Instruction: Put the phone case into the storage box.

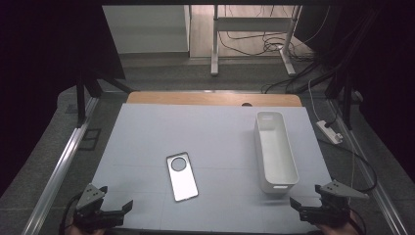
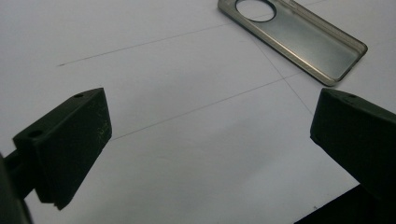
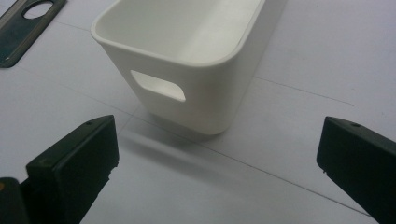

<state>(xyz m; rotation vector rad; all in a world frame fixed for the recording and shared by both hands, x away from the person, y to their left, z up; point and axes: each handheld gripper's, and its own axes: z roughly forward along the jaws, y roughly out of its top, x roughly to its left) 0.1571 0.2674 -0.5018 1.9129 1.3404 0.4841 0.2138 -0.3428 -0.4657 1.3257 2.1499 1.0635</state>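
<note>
From above, the phone case lay flat mid-desk, the white bin well apart at its right. The left gripper faced the case, fingers released and empty. The right gripper, likewise spread, revealed the bin's handle slot.

Left claw and right claw hover low at the near edge, jaws spread wide, empty.

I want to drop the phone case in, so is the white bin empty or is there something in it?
Empty, as far as shows. The bin stands upright; the high view shows bare white floor inside, and the right gripper view shows clean inner walls.
</note>
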